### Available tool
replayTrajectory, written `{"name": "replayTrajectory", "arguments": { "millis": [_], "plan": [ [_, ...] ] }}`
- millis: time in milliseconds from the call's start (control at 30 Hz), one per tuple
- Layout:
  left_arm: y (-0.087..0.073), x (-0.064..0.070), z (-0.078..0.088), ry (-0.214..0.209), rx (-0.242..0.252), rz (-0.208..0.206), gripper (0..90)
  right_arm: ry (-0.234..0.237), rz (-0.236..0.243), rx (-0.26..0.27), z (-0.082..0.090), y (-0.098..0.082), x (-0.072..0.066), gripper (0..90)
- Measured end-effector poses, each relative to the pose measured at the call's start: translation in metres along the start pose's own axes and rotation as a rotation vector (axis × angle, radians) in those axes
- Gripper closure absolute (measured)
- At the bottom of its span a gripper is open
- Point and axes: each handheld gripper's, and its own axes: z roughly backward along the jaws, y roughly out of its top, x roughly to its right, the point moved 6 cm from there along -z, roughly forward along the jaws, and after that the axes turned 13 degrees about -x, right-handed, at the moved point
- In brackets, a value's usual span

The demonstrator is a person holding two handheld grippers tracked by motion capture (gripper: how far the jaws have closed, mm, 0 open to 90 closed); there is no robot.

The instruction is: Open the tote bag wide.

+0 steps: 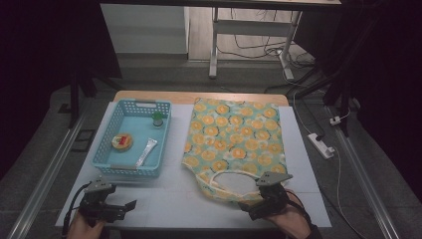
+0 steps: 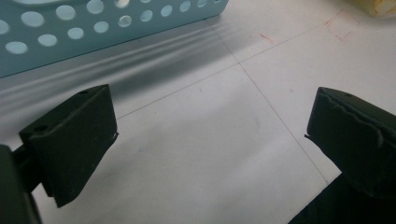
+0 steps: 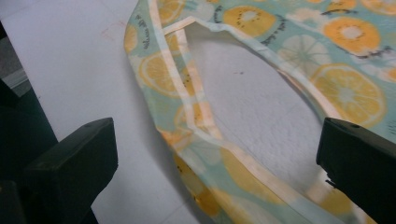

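The fruit-print bag lies flat on the table, its handle loop at your near edge, likely so you can lift it open. Your right hand-held gripper hangs released over that loop, gripping nothing. Beside the bag, the blue basket holds small items. Your left hand-held gripper, also released, sits over bare table below the basket.
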Motion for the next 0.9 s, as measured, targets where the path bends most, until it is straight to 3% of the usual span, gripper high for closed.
{"name": "replayTrajectory", "arguments": {
  "millis": [233, 367, 400, 467, 500, 600, 700, 800, 833, 900],
  "plan": [
    [0.0, 0.0, -0.001, 0.002, -0.004, -0.001, 2.3, 0.022, 0.052, -0.059, -0.018, 0.006, -0.009, 1.9],
    [0.0, 0.0, -0.001, 0.004, -0.007, 0.002, 2.5, 0.044, 0.065, -0.083, -0.024, 0.007, -0.012, 11.0],
    [0.0, 0.0, -0.001, 0.004, -0.008, 0.001, 2.6, 0.056, 0.075, -0.091, -0.026, 0.007, -0.013, 17.8],
    [0.0, 0.0, -0.001, 0.005, -0.008, 0.001, 2.6, 0.056, 0.078, -0.094, -0.026, 0.007, -0.013, 20.9],
    [0.0, 0.0, -0.001, 0.005, -0.009, 0.001, 2.6, 0.066, 0.091, -0.105, -0.026, 0.007, -0.014, 30.5],
    [0.0, 0.0, -0.001, 0.005, -0.01, 0.0, 2.7, 0.071, 0.103, -0.119, -0.027, 0.006, -0.014, 37.8],
    [0.0, 0.0, -0.001, 0.005, -0.011, 0.0, 2.8, 0.094, 0.12, -0.13, -0.026, 0.006, -0.016, 62.4],
    [0.0, 0.0, -0.001, 0.005, -0.014, 0.0, 3.0, 0.11, 0.124, -0.136, -0.024, 0.006, -0.016, 69.8],
    [0.0, 0.0, -0.001, 0.005, -0.014, -0.001, 3.1, 0.112, 0.129, -0.152, -0.025, 0.005, -0.016, 78.8],
    [0.0, 0.0, -0.001, 0.005, -0.015, -0.003, 3.2, 0.117, 0.133, -0.162, -0.025, 0.004, -0.016, 87.5]
  ]
}}
